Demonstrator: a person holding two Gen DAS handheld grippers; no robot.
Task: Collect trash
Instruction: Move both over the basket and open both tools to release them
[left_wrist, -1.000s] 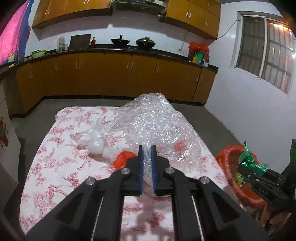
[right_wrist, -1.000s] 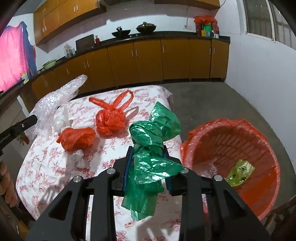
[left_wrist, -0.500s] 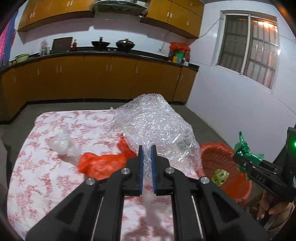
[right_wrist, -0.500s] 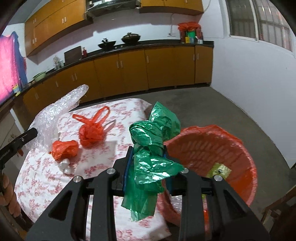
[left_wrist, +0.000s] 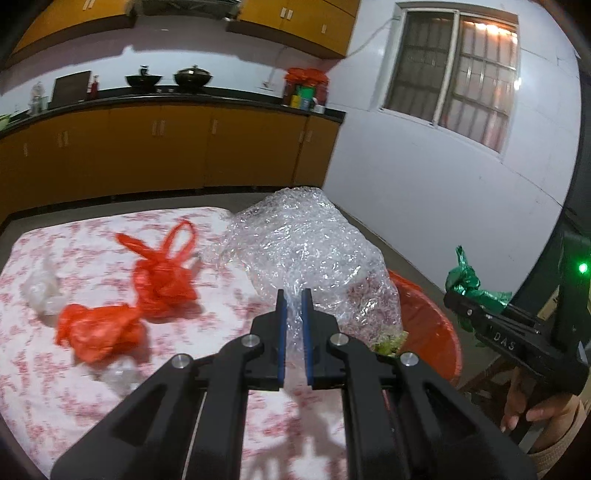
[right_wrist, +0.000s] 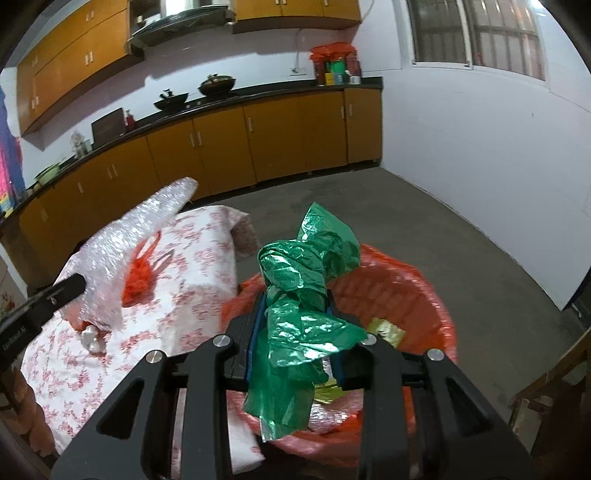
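Observation:
My left gripper (left_wrist: 291, 295) is shut on a big sheet of clear bubble wrap (left_wrist: 306, 251), held above the table's right end, next to the bin. The right gripper (right_wrist: 295, 306) is shut on a crumpled green plastic bag (right_wrist: 303, 295) and hangs over the red-lined bin (right_wrist: 413, 291). In the left wrist view the green bag (left_wrist: 461, 277) and the right gripper (left_wrist: 458, 299) show at the right, beyond the red bin (left_wrist: 432, 325). Two red plastic bags (left_wrist: 162, 277) (left_wrist: 96, 328) lie on the floral tablecloth (left_wrist: 74, 387).
A yellow-green wrapper (right_wrist: 386, 330) lies in the bin. White crumpled plastic (left_wrist: 40, 291) sits at the table's left. Orange cabinets (right_wrist: 221, 147) line the far wall, with grey floor (right_wrist: 461, 236) between. A wooden chair (right_wrist: 550, 384) stands at right of the bin.
Both grippers swung to the right, away from the table toward the bin. The bubble wrap now hangs by the bin's edge, and the green bag has come over the bin's opening.

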